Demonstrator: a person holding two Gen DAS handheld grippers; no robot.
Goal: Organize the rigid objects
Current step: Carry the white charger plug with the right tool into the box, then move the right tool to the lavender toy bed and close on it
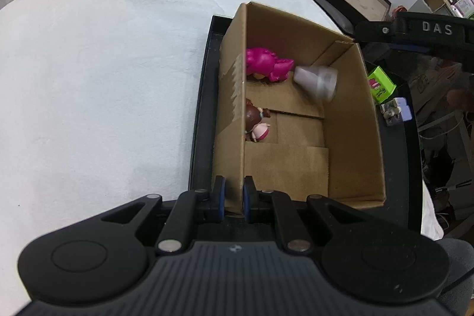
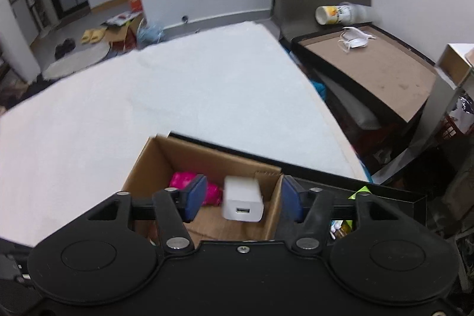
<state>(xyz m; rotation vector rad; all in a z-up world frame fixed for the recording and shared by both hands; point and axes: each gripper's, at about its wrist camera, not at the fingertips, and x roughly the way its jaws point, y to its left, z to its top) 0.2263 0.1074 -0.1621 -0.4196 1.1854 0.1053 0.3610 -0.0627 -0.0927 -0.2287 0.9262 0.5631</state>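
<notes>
left tool (image 1: 234,199): pads pinched on the near-left wall of the cardboard box (image 1: 349,120); I'm holding the box steady, nothing else in it.
right tool (image 2: 241,199): fingers spread wide, nothing gripped. It sits above the box's right-hand end, looking down and forward into it.
charger (image 2: 243,203): white USB block, between the right tool's fingers but touching neither, slightly right of their midline. In the left view it's a motion-blurred pale shape (image 1: 315,82) over the far end of the box, so I judge it's dropping free.
key relation: charger lies straight ahead of and below the right tool, USB face toward that camera. Right tool is far nearer to it than the left.
box contents: pink toy (image 1: 268,64) in the far-left corner; small doll (image 1: 257,123) against the left wall, ahead of the left tool.
still outside: green carton (image 1: 381,85) and a small grey-lilac item (image 1: 397,110) on the black tray (image 1: 201,114), right of the box, on the right tool's side.
hard to see: charger's landing spot and resting axis unreadable through blur. Right view shows only the far end of the box; tool body cuts off the rest. Grey-lilac item too small to identify.
</notes>
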